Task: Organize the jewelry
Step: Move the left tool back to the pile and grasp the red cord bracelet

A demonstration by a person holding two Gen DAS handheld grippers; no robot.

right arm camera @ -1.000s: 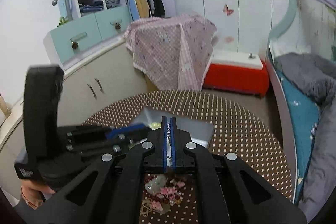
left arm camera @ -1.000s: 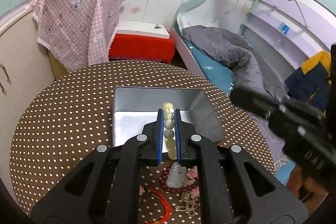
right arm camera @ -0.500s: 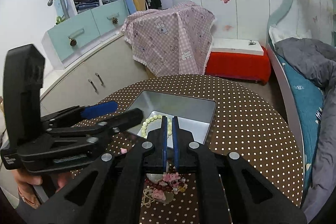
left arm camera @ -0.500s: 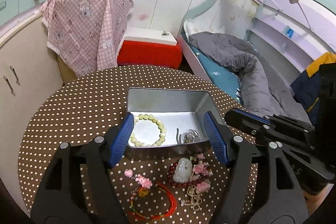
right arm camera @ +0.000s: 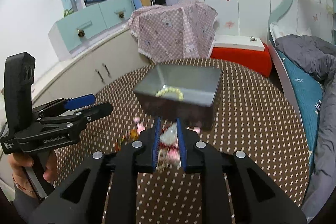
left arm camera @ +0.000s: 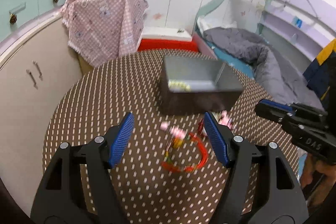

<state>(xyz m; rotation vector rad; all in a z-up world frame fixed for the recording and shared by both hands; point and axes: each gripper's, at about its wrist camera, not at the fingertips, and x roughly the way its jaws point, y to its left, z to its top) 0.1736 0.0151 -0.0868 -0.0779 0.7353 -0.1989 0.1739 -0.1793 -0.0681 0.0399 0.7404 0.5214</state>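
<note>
A grey metal box (left arm camera: 197,87) stands on the dotted round table (left arm camera: 105,102), with a pale green bead bracelet (left arm camera: 178,85) inside; the bracelet also shows in the right wrist view (right arm camera: 170,92). Loose jewelry lies in front of the box: a red cord bracelet (left arm camera: 189,159) and a pink charm piece (left arm camera: 176,131). My left gripper (left arm camera: 168,138) is wide open and empty above the red cord bracelet. My right gripper (right arm camera: 168,135) is partly open, low over a white pendant with red beads (right arm camera: 168,138). Both views are blurred.
A pink checked cloth (left arm camera: 105,24) covers something behind the table. A red and white box (left arm camera: 168,39) sits on the floor. A bed with a grey blanket (left arm camera: 262,56) is on the right, cream cabinets (left arm camera: 31,77) on the left.
My left gripper let go of the green bead bracelet into the box, opened wide and pulled back and left. My right gripper opened slightly and came down over the pendant.
</note>
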